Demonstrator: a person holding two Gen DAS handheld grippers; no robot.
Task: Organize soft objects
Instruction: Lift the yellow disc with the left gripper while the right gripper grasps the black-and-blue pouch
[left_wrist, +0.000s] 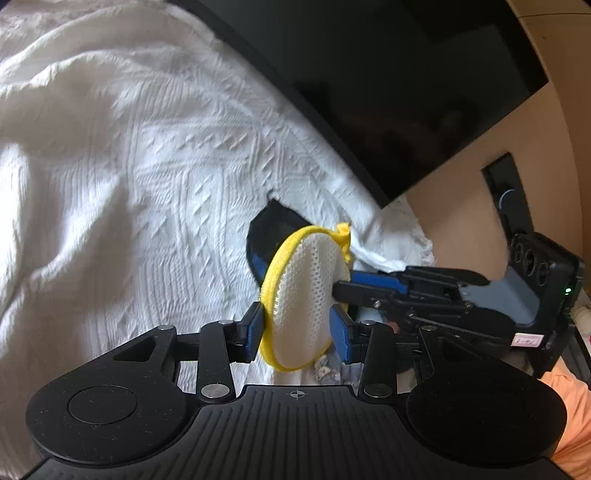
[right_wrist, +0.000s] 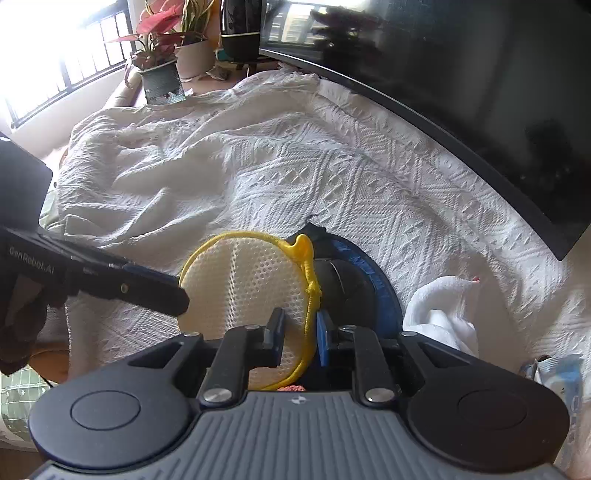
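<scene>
Both my tongs grip one yellow-rimmed mesh pad (left_wrist: 306, 295), held on edge above the bed (left_wrist: 129, 166): left tongs (left_wrist: 299, 332) clamp its lower rim, right tongs (right_wrist: 299, 339) its side.

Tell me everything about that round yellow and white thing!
The round mesh pad is a soft white disc of honeycomb netting with a seam across its face, a yellow fabric rim and a yellow knotted loop on its edge. It stands on edge above the white bedspread, in front of a black and blue pouch. Both the left gripper and the right gripper pinch it.
</scene>
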